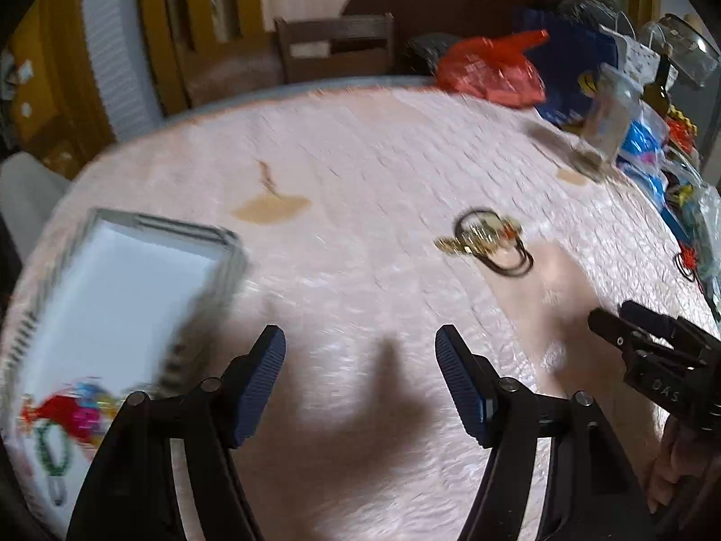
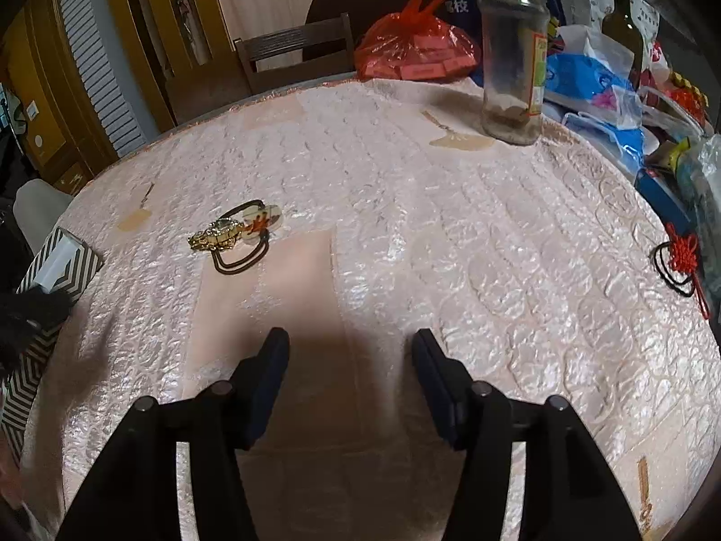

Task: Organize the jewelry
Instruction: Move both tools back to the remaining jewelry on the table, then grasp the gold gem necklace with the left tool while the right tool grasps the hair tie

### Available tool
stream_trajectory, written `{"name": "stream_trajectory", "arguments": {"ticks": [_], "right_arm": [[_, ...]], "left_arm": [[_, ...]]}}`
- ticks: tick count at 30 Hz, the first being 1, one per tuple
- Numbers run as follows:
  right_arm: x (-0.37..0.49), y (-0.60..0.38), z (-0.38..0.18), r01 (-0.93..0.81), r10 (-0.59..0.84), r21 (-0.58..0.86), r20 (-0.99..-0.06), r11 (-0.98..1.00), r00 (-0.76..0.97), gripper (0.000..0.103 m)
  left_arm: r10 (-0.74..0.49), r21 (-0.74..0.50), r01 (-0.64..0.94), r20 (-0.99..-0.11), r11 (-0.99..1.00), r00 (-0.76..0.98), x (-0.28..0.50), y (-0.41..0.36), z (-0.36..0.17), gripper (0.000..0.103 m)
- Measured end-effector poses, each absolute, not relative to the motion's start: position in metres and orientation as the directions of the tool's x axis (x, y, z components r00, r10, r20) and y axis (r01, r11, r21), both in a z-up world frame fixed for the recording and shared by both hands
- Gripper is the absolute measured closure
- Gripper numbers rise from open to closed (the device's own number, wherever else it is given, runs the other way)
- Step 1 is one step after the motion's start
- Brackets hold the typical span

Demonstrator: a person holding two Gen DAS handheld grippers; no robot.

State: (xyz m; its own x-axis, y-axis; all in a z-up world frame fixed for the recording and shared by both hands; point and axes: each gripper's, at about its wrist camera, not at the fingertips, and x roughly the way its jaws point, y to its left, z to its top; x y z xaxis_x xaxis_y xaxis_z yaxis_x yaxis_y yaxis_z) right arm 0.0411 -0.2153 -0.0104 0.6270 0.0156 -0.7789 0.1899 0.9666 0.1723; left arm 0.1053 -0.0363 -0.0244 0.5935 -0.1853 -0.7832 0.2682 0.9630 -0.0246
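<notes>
Progress: we judge the job partway. Some pieces already lie in the open box, others are on the table yet.
Done: in the box's near corner we see a red/pink/blue ornament & a green bead loop; left-wrist view is blurred, so no finer detail.
Left to do: gold-tone piece w/ a dark elastic hair tie & a pale flower charm, all bunched together mid-table; a red knot tassel on a black loop far over at the cluttered edge, well apart from the box.
Box: white inside, black/white zigzag walls, sits at the table's left side, near the left claw.
Left claw: jaws spread wide, nothing btwn them, above bare cloth just beside the box.
Right claw: released, empty, pads apart, pointing down at the cloth; the gold bunch lies ahead & to its left, not touching.
Look of the bunch: gold part is shiny, chunky, link-like, maybe a watch or bracelet, can't tell; the tie is thin & doubled into a long loop, partly under the gold.
Next, we reckon: the gold bunch is nearest, so likely the next pick; the overlap of the tie may drag along.
</notes>
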Motion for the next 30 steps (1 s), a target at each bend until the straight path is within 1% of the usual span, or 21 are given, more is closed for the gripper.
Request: {"name": "stream_trajectory", "arguments": {"ticks": [2, 5, 6, 8, 10, 15, 17, 18, 19, 21, 22, 25, 26, 27, 28, 30], "right_arm": [[0.040, -0.215, -0.011, 0.187, 0.017, 0.172, -0.778, 0.967, 0.628, 0.041], [0.040, -0.214, -0.011, 0.180, 0.019, 0.171, -0.776, 0.969, 0.630, 0.036], [0.040, -0.213, -0.011, 0.179, 0.017, 0.166, -0.777, 0.970, 0.629, 0.034], [0.041, -0.211, -0.012, 0.173, 0.015, 0.158, -0.779, 0.972, 0.627, 0.032], [0.041, -0.211, -0.012, 0.175, 0.013, 0.158, -0.779, 0.972, 0.627, 0.031], [0.044, -0.207, -0.012, 0.178, -0.005, 0.133, -0.787, 0.975, 0.617, 0.027], [0.046, -0.204, -0.013, 0.171, -0.013, 0.116, -0.792, 0.978, 0.610, 0.024], [0.047, -0.203, -0.013, 0.169, -0.018, 0.107, -0.795, 0.980, 0.606, 0.023], [0.048, -0.202, -0.013, 0.171, -0.024, 0.099, -0.798, 0.980, 0.602, 0.021], [0.049, -0.201, -0.014, 0.174, -0.034, 0.087, -0.804, 0.981, 0.594, 0.017], [0.050, -0.201, -0.015, 0.175, -0.040, 0.080, -0.807, 0.981, 0.589, 0.016], [0.054, -0.196, -0.016, 0.155, -0.043, 0.057, -0.818, 0.986, 0.574, 0.010], [0.056, -0.194, -0.017, 0.143, -0.045, 0.044, -0.824, 0.989, 0.565, 0.006], [0.058, -0.190, -0.018, 0.128, -0.049, 0.027, -0.831, 0.991, 0.555, 0.002], [0.059, -0.190, -0.018, 0.123, -0.045, 0.028, -0.833, 0.992, 0.551, 0.002], [0.060, -0.190, -0.018, 0.121, -0.039, 0.034, -0.834, 0.992, 0.550, 0.001]], "left_arm": [[-0.191, -0.027, 0.280, -0.791, 0.960, 0.581, 0.108, -0.041, -0.035, 0.015], [-0.197, -0.038, 0.288, -0.813, 0.957, 0.548, 0.112, -0.046, -0.052, 0.015], [-0.191, -0.019, 0.294, -0.799, 0.956, 0.570, 0.109, -0.048, -0.052, 0.014], [-0.210, -0.028, 0.311, -0.795, 0.950, 0.570, 0.108, -0.050, -0.053, 0.011], [-0.221, -0.027, 0.331, -0.797, 0.943, 0.563, 0.108, -0.052, -0.054, 0.006], [-0.217, -0.021, 0.352, -0.823, 0.936, 0.526, 0.125, -0.066, -0.055, 0.005], [-0.238, -0.026, 0.382, -0.822, 0.924, 0.517, 0.140, -0.077, -0.052, 0.013], [-0.249, -0.028, 0.398, -0.819, 0.917, 0.517, 0.147, -0.083, -0.051, 0.019], [-0.259, -0.026, 0.414, -0.815, 0.910, 0.518, 0.152, -0.089, -0.049, 0.023], [-0.286, -0.030, 0.452, -0.811, 0.892, 0.511, 0.159, -0.102, -0.048, 0.026], [-0.302, -0.026, 0.481, -0.808, 0.876, 0.506, 0.161, -0.110, -0.048, 0.030], [-0.323, -0.005, 0.529, -0.797, 0.849, 0.510, 0.166, -0.128, -0.046, 0.036], [-0.329, -0.015, 0.527, -0.797, 0.850, 0.507, 0.169, -0.131, -0.046, 0.038], [-0.333, -0.029, 0.519, -0.798, 0.854, 0.502, 0.173, -0.132, -0.046, 0.043], [-0.332, -0.038, 0.511, -0.801, 0.858, 0.499, 0.177, -0.133, -0.047, 0.048], [-0.337, -0.048, 0.502, -0.795, 0.864, 0.504, 0.180, -0.132, -0.046, 0.052]]}}
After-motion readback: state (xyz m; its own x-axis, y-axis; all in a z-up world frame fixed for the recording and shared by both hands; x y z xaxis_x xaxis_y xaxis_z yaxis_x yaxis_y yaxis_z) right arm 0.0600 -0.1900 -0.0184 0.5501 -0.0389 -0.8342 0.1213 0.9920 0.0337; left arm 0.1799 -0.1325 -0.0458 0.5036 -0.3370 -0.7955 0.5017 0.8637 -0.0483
